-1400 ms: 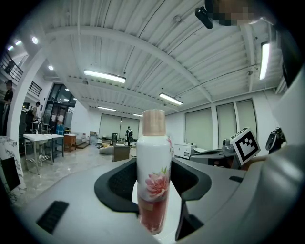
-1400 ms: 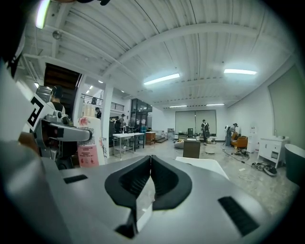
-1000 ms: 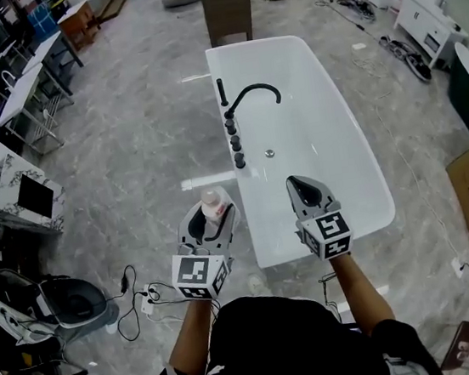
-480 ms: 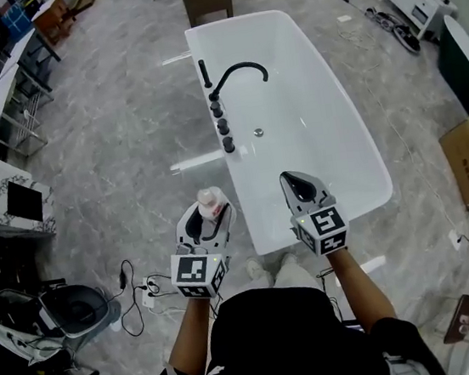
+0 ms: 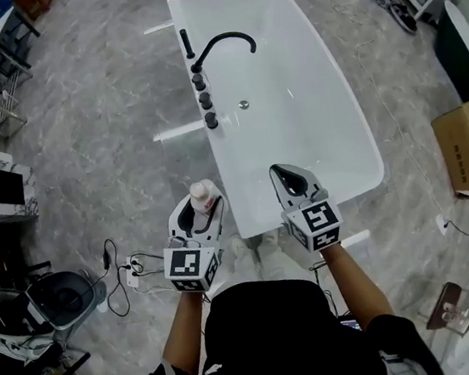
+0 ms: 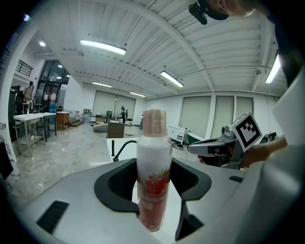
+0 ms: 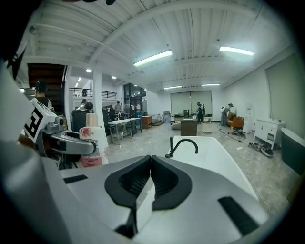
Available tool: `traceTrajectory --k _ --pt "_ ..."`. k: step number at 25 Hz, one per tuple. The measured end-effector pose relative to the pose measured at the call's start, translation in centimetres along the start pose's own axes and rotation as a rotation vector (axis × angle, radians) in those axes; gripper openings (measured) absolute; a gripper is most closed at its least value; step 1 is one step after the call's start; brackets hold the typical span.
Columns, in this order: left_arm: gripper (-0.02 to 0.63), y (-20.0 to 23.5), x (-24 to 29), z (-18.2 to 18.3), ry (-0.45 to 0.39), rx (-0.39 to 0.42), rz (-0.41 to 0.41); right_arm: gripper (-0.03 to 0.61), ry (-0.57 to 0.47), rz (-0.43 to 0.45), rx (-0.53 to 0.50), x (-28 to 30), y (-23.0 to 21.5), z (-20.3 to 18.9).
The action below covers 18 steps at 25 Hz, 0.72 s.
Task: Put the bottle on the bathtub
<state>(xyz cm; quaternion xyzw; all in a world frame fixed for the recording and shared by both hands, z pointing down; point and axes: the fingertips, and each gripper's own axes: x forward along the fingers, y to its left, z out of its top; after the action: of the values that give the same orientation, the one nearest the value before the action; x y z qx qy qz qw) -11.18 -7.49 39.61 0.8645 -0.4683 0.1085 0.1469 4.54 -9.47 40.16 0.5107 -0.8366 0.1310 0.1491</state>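
**White bottle lower now, close to the tub's near corner**

White with a pink flower print and a pinkish cap, the bottle (image 5: 204, 194) stands clamped between the jaws of my left gripper (image 5: 204, 207), which press on its lower body from both sides. It is upright, with its long axis vertical, crossing the jaws, and the cap on top (the left gripper view shows this plainly). Over the past second both grippers have come down and the bathtub (image 5: 362, 127) has slid up the head view. My grip on the bottle looks unchanged. From above, the bottle now hangs just left of the tub's near left corner, over the floor and not yet over the rim. I judge the carry nearly done and the placing still ahead. My right gripper (image 5: 284, 174) is empty, jaws together, over the tub's near end. The black faucet (image 5: 223, 36) sits well beyond.
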Motion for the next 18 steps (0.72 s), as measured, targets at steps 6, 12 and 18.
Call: traceTrajectory --k 6,12,18 --pt "0.227 -0.5 2.3 -4.1 0.086 -0.058 -0.001 0.023 0.081 0.045 0.026 1.7 -0.4 -4.0" --pt "0.225 -0.4 4.3 -8.8 0.158 -0.093 0.015 0.023 0.154 0.064 0.051 3.0 -1.0 -8.6" --pt "0.225 -0.5 7.0 -12.8 0.212 -0.103 0.018 0.023 0.228 0.07 0.074 3.1 -2.2 -12.8"
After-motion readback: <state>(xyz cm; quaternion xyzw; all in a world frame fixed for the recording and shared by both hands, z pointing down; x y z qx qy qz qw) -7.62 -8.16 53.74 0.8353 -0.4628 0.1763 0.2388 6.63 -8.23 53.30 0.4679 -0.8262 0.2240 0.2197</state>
